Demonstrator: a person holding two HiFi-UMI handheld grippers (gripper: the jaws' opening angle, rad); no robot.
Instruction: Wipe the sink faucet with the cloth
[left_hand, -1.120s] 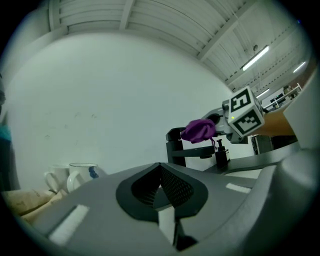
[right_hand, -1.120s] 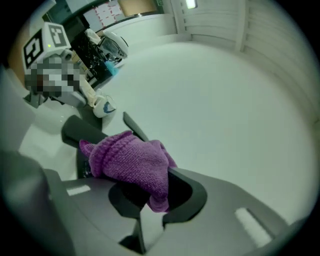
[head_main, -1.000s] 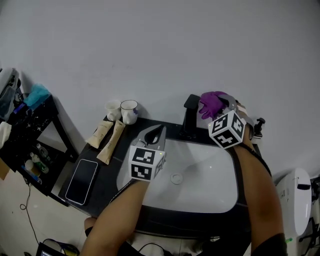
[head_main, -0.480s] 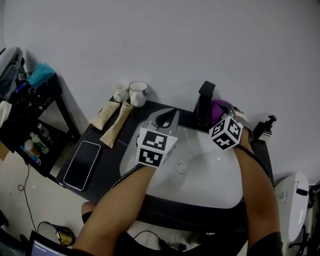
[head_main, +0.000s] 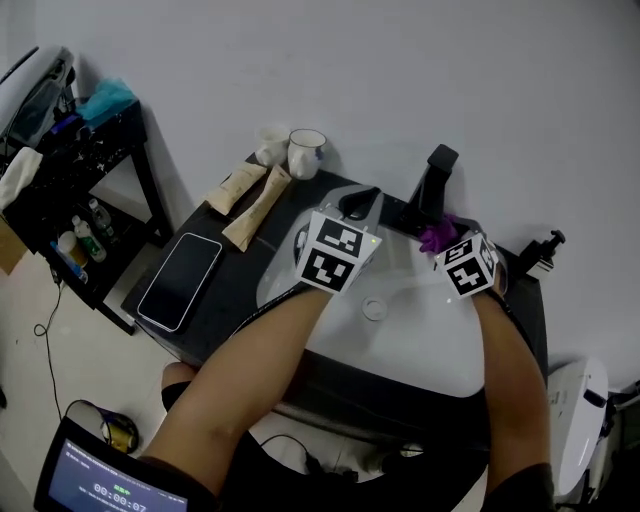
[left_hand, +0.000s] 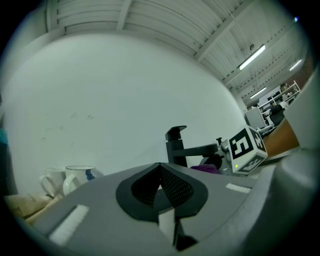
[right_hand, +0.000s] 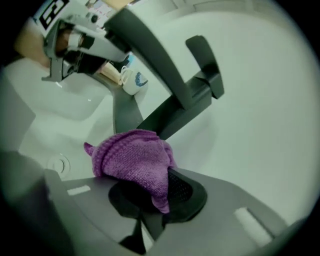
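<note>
Two points matter: the right tongs (right_hand: 160, 196) are clenching the purple cloth (right_hand: 134, 159) just beside the black faucet (right_hand: 172, 97), upper right in the head view, and should be pressing it firmly along the metal; the left tongs (left_hand: 160, 186) are closed on nothing

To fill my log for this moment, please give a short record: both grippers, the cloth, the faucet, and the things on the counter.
left gripper: shut, empty, above the sink
right gripper: shut on purple cloth
cloth position: just under black faucet spout; contact unclear
counter, left side: phone, two tubes, two mugs
</note>
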